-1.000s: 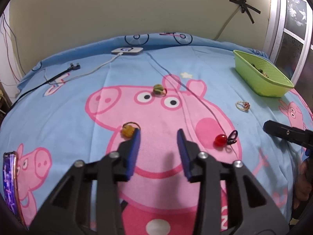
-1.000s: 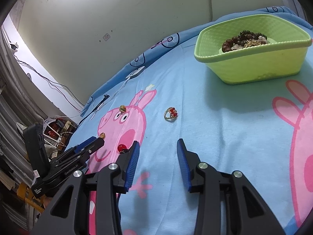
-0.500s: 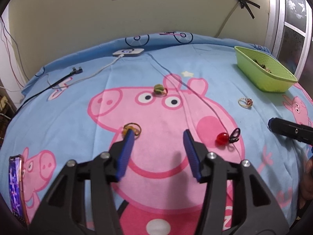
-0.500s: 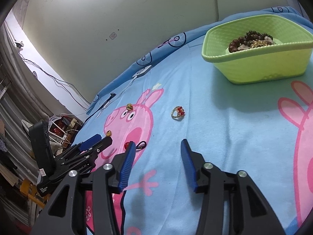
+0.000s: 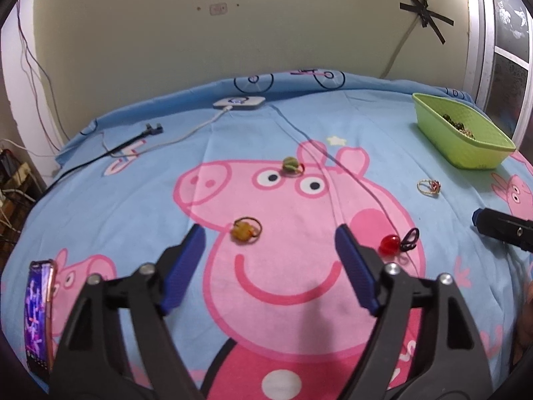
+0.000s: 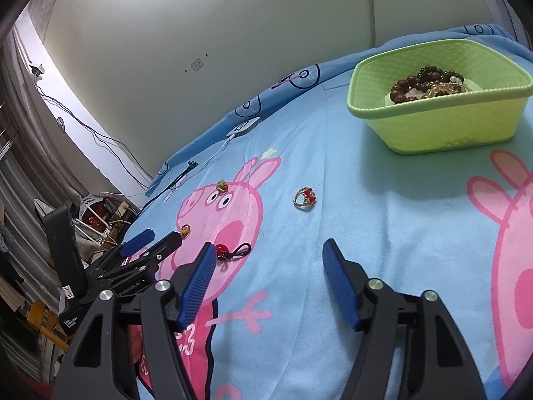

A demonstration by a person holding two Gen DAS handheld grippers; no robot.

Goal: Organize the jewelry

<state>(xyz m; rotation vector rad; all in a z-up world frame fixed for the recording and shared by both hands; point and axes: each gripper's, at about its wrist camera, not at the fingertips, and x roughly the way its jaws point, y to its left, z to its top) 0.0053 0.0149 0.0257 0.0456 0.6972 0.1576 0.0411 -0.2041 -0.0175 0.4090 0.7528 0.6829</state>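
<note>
Several pieces lie loose on the blue cartoon-pig bedsheet (image 5: 140, 200): an amber ring (image 5: 246, 230), a green-stone ring (image 5: 290, 165), a red bead with a black loop (image 5: 389, 244) and a gold ring with red stones (image 5: 429, 186). My left gripper (image 5: 269, 233) hovers just short of the amber ring, jaws opening, nothing between them. My right gripper (image 6: 269, 246) hangs over bare sheet, jaws opening and empty, with the gold ring (image 6: 304, 197) ahead and the red bead (image 6: 221, 250) at its left finger. A green basket (image 6: 433, 126) holds brown beads (image 6: 423, 81).
A phone (image 5: 38, 313) lies at the sheet's near left edge. A white charger hub (image 5: 240, 101) with cables and a black plug (image 5: 151, 130) sits near the far wall. Clutter (image 6: 100, 213) stands off the bed's left side. The left gripper (image 6: 163, 236) shows in the right wrist view.
Both grippers' jaws have spread much wider. In the left wrist view the amber ring has come clear of the left finger. Nothing on the sheet has moved.
</note>
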